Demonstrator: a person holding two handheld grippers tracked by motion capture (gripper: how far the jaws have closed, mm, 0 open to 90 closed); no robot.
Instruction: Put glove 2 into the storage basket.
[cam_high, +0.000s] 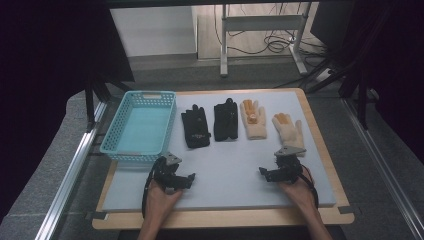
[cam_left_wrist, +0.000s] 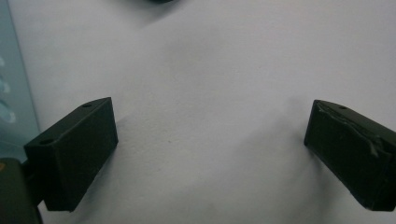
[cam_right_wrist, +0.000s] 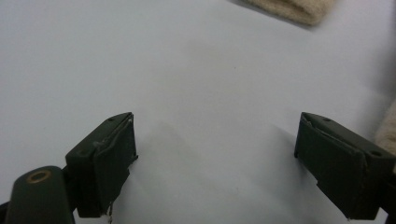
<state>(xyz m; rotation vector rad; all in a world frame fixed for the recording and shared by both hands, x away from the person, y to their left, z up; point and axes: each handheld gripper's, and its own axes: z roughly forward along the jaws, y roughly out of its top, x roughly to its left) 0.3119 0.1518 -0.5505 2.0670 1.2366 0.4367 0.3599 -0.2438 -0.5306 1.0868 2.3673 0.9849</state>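
Note:
Two black gloves (cam_high: 195, 128) (cam_high: 226, 121) and two cream gloves with orange palms (cam_high: 253, 119) (cam_high: 288, 131) lie in a row on the pale mat (cam_high: 225, 170). A turquoise basket (cam_high: 141, 126) stands at the mat's left edge, nothing in it. My left gripper (cam_high: 172, 172) rests low on the mat just in front of the basket, its jaws wide apart over bare mat (cam_left_wrist: 210, 135). My right gripper (cam_high: 282, 167) sits just in front of the rightmost cream glove, also open, with a cream cuff edge (cam_right_wrist: 289, 10) at the top of the right gripper view.
The mat lies on a wooden tabletop (cam_high: 225, 219) with metal rails (cam_high: 70, 170) along both sides. A metal stand (cam_high: 260, 35) and cables are on the floor beyond the table. Bare mat stretches between the two grippers.

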